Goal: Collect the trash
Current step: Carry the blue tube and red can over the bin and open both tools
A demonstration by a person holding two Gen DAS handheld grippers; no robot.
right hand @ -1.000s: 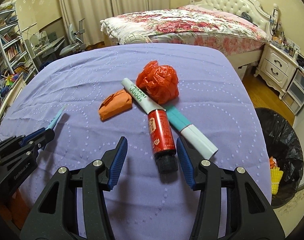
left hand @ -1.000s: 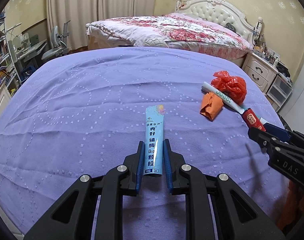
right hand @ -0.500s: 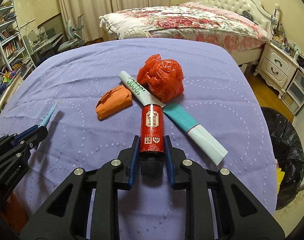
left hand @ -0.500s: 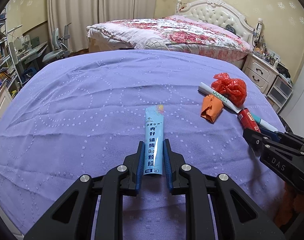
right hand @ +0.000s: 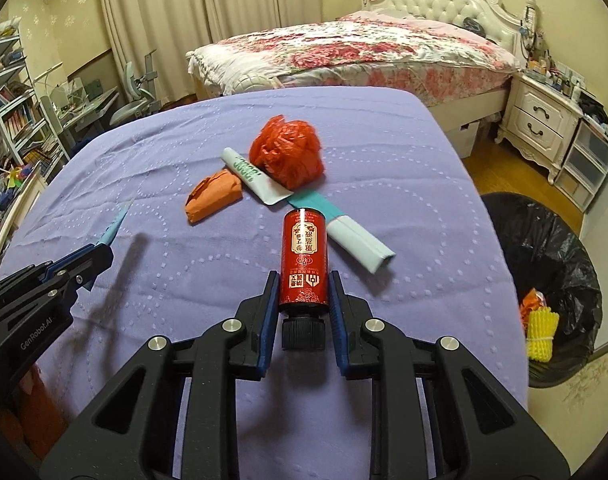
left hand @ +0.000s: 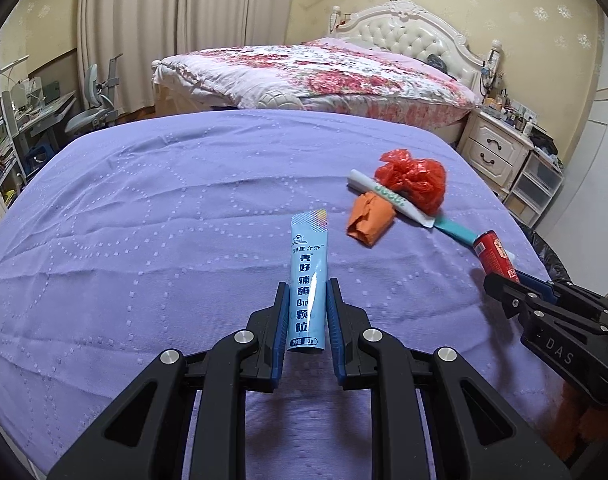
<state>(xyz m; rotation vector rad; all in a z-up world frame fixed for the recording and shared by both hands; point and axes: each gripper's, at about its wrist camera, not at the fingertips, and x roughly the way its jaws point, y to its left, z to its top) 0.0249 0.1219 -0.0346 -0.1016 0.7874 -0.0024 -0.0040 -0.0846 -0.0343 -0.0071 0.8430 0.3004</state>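
My left gripper (left hand: 304,286) is shut on a light blue sachet (left hand: 307,264) that sticks out forward above the purple cloth (left hand: 164,220). My right gripper (right hand: 304,276) is shut on a red bottle (right hand: 304,256) with a black cap, held just above the cloth. Beyond it lie a crumpled red plastic bag (right hand: 288,156), an orange paper wad (right hand: 214,196), a white tube (right hand: 252,176) with green letters and a teal and white box (right hand: 351,240). The left gripper (right hand: 100,252) shows at the left of the right wrist view, and the right gripper (left hand: 503,280) at the right of the left wrist view.
A bin lined with a black bag (right hand: 543,248) stands on the floor off the cloth's right edge, with yellow foam netting (right hand: 541,332) inside. A flowered bed (right hand: 363,48) and a white nightstand (right hand: 543,124) are behind. Shelves and a desk chair stand at the left.
The right gripper's jaws closed on the red bottle and drew it back from the pile, off the cloth. The left gripper kept its hold on the sachet and barely moved.
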